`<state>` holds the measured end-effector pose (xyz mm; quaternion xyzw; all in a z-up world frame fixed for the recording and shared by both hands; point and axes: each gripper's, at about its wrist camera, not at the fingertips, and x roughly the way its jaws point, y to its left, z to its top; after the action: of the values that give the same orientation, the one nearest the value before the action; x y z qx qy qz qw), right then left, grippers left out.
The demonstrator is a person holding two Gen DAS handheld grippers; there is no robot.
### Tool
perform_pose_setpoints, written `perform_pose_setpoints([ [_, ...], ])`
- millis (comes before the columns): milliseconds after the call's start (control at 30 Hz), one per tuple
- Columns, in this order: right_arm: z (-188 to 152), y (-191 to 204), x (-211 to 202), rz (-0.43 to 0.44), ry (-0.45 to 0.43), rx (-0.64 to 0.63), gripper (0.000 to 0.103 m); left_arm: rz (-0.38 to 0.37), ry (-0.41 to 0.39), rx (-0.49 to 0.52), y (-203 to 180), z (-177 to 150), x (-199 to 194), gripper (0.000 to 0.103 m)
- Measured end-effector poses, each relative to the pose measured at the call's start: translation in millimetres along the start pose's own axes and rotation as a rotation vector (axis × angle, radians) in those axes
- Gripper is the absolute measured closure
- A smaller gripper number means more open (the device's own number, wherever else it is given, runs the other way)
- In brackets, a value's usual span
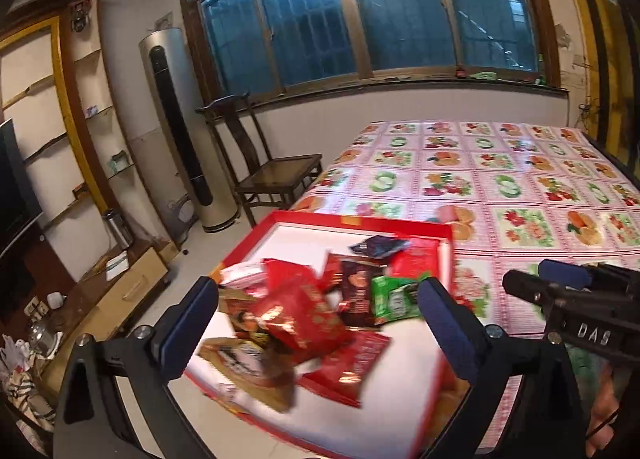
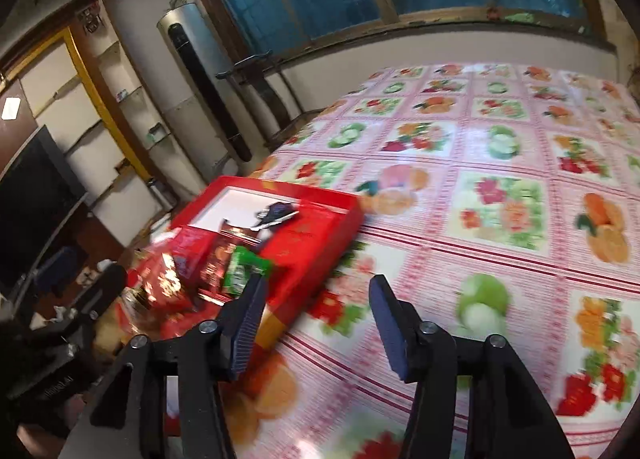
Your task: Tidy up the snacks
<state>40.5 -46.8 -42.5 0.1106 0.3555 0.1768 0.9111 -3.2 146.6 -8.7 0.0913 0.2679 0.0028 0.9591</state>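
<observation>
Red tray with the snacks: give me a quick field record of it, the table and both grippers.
tray: red tray, white inside, at the table's left edge
contents: loose pile of snack packets, mostly red, one green packet, one dark packet at the far end
table: fruit-print tablecloth, no snacks on the cloth in view
left gripper: open, over the pile, holding nothing
right gripper: open, holding nothing, beside the tray over the cloth

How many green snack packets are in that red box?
1: the green packet lies at the right edge of the snack pile in the red box. Others may be hidden under the red packets.
</observation>
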Motion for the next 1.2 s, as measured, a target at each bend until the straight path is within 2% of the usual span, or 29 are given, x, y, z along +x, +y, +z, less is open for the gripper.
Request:
perform_pose_setpoints([
  [133,-22,-39,-53,-0.200,-0.013,-0.010,0.041,-0.158,0.024,0.070,-68,13,0,0.003],
  [233,-29,-81,-92,-0.322,-0.013,0.078,0.040,-0.252,0.056,0.081,-114,21,2,0.003],
  [300,-31,-108,-116,-0.409,-0.028,0.132,0.038,-0.263,0.059,0.100,-143,23,2,0.003],
  [333,-33,-122,-127,-0.452,-0.038,0.152,0.033,-0.260,0.066,0.112,-155,22,2,0.003],
  [400,-31,-152,-141,-0.501,-0.036,0.198,0.031,-0.270,0.085,0.140,-176,21,6,0.003],
  [567,-37,-208,-161,-0.546,-0.052,0.324,0.031,-0.261,0.112,0.166,-195,17,10,0.003],
  [633,-39,-215,-164,-0.534,-0.061,0.348,0.031,-0.249,0.115,0.165,-197,17,13,0.003],
  [867,-39,-199,-152,-0.537,-0.053,0.291,0.032,-0.216,0.124,0.144,-189,20,22,0.003],
  [1200,-37,-179,-142,-0.529,-0.053,0.239,0.031,-0.213,0.112,0.142,-184,21,22,0.003],
])
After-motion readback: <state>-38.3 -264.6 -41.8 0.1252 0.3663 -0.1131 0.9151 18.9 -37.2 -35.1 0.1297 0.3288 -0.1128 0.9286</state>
